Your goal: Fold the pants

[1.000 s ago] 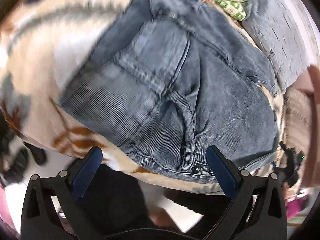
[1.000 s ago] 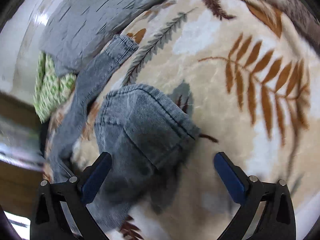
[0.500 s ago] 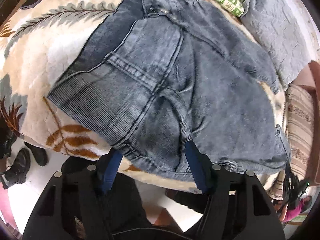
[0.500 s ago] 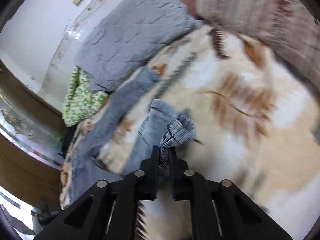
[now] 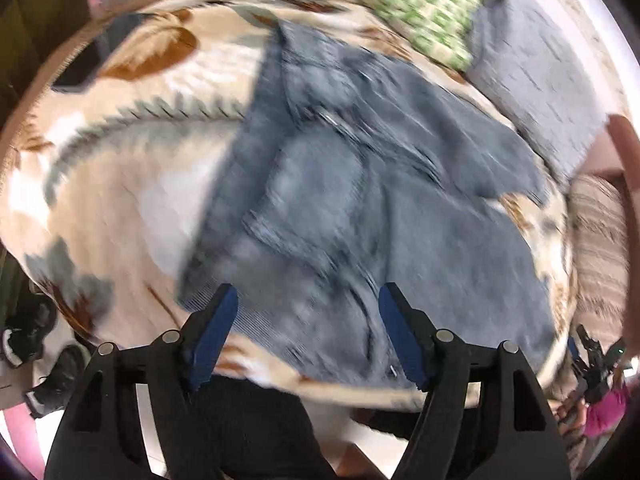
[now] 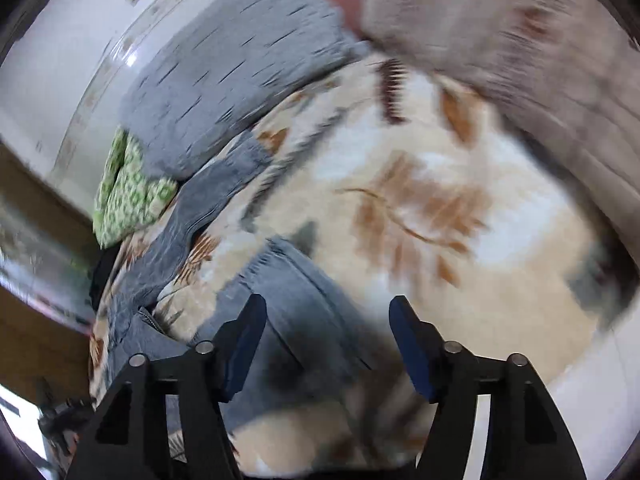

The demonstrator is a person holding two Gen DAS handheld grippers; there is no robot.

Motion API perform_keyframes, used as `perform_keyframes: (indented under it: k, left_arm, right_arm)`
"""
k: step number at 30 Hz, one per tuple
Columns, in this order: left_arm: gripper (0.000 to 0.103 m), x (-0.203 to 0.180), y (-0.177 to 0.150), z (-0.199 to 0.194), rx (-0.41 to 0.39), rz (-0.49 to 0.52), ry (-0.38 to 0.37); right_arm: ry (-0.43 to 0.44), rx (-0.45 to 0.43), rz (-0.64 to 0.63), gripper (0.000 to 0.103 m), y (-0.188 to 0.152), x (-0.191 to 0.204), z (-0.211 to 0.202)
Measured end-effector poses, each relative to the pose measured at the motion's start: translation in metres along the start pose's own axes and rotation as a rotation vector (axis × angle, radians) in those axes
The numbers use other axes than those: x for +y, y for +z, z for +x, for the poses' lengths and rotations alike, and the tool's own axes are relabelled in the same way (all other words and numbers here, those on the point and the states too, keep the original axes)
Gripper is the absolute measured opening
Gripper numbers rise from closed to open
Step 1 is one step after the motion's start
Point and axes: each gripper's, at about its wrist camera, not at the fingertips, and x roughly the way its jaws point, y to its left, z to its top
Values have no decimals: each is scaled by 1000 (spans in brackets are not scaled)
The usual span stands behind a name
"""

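Grey-blue denim pants (image 5: 360, 200) lie spread on a leaf-patterned blanket (image 5: 120, 184). Their waistband faces my left gripper (image 5: 308, 320), which is open just above the waist edge and holds nothing. In the right wrist view a pant leg end (image 6: 288, 288) lies on the blanket (image 6: 440, 216), and the other leg (image 6: 212, 192) runs back toward the pillows. My right gripper (image 6: 326, 332) is open just over that leg end and holds nothing. Both views are motion-blurred.
A grey quilted pillow (image 6: 240, 72) and a green patterned cloth (image 6: 128, 192) lie at the head of the bed. A striped beige cover (image 6: 520, 32) lies at the far right. Shoes (image 5: 28, 340) sit on the floor left of the bed edge.
Both grippers opened: the right let go of the pant leg end, which now lies on the blanket, and the left released the waistband. Both pulled back a little.
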Motion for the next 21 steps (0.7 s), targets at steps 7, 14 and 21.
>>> perform_keyframes:
  k: [7, 14, 21]
  left_arm:
    - [73, 11, 26, 30, 51, -15, 73]
    - [73, -1, 20, 42, 82, 25, 92]
    - [75, -14, 24, 59, 89, 33, 136]
  right_arm:
    - [-98, 124, -141, 67, 34, 42, 98]
    - [-142, 159, -431, 8, 19, 82, 113]
    - [-219, 25, -194, 0, 60, 15, 81]
